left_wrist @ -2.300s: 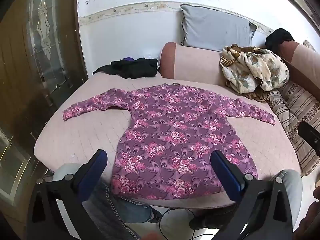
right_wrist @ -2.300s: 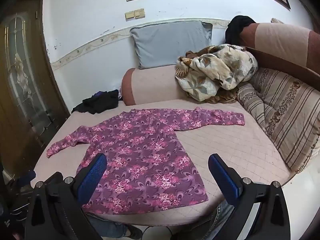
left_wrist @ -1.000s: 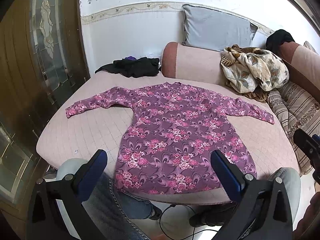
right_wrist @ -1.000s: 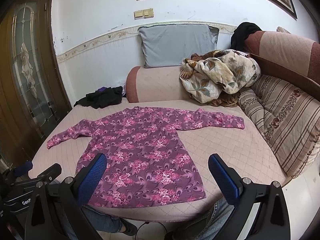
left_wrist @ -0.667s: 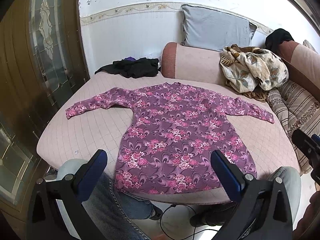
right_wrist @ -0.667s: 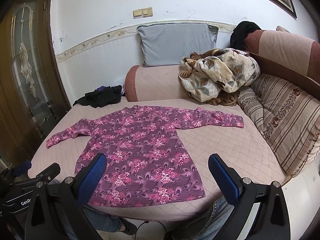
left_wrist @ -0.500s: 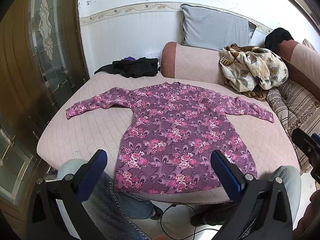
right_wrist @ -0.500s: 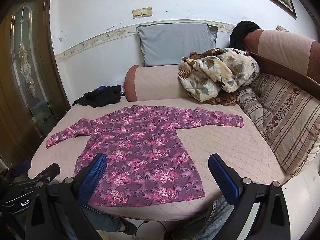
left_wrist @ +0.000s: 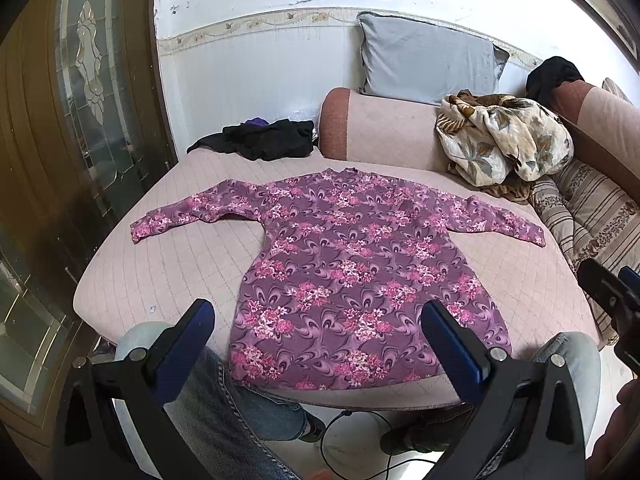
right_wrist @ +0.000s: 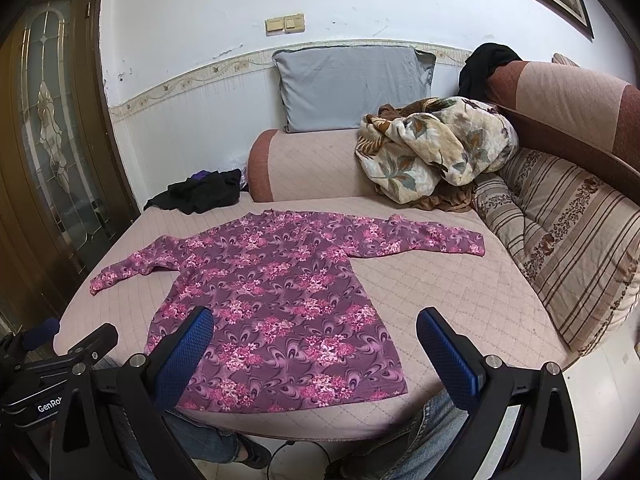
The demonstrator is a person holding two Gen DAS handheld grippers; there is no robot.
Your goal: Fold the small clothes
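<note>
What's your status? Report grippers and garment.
Left gripper open, empty. Right gripper open, empty. Purple floral long-sleeved top flat, unfolded on pink quilted bed. Nothing blocking it.

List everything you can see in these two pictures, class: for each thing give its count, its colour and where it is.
Top: one, purple with pink flowers, spread flat on the bed, sleeves out.
Bed: one, pale pink quilted cover, under the top.
Dark clothes: one pile, black with a bit of purple, far left corner of the bed.
Bolster: one, pink with a reddish end, along the wall.
Pillow: one, grey, above the bolster.
Blanket: one, cream with leaf print, bunched at the far right.
Striped cushion: one, beige and brown, right side.
Door: one, brown wood with glass, left.
Switches: two, cream, on the white wall.
Knees: two, blue jeans, at the bed's near edge.
Left claw: one, black with blue pads, open.
Right claw: one, same, open.
</note>
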